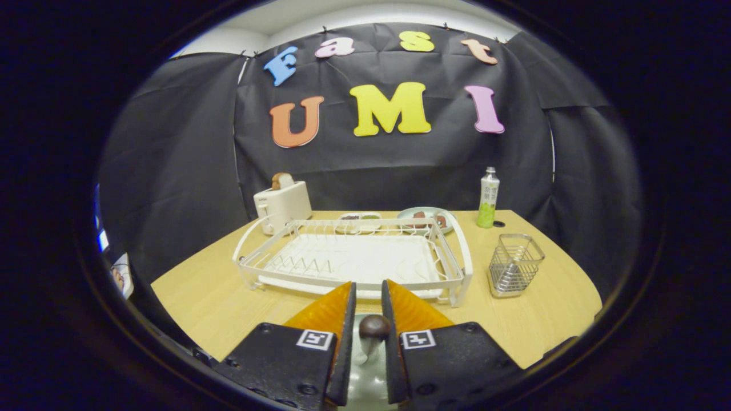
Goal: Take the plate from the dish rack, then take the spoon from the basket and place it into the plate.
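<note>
The claw was nearly closed, its two fingers standing just apart with a narrow gap, and in that gap sat the dark rounded end of the spoon. The handle ran down between the fingers over a pale green surface, probably the plate. Whether both fingers actually pressed on the spoon could not be told. The dish rack lay just ahead of the fingers, with no plate in it, and the wire basket stood beside it on the tabletop. Judging by this, the task was in its last step, lowering the spoon into the plate; the next move called for opening the fingers and drawing clear. The spoon's bowl and most of the plate were hidden beneath the claw
</note>
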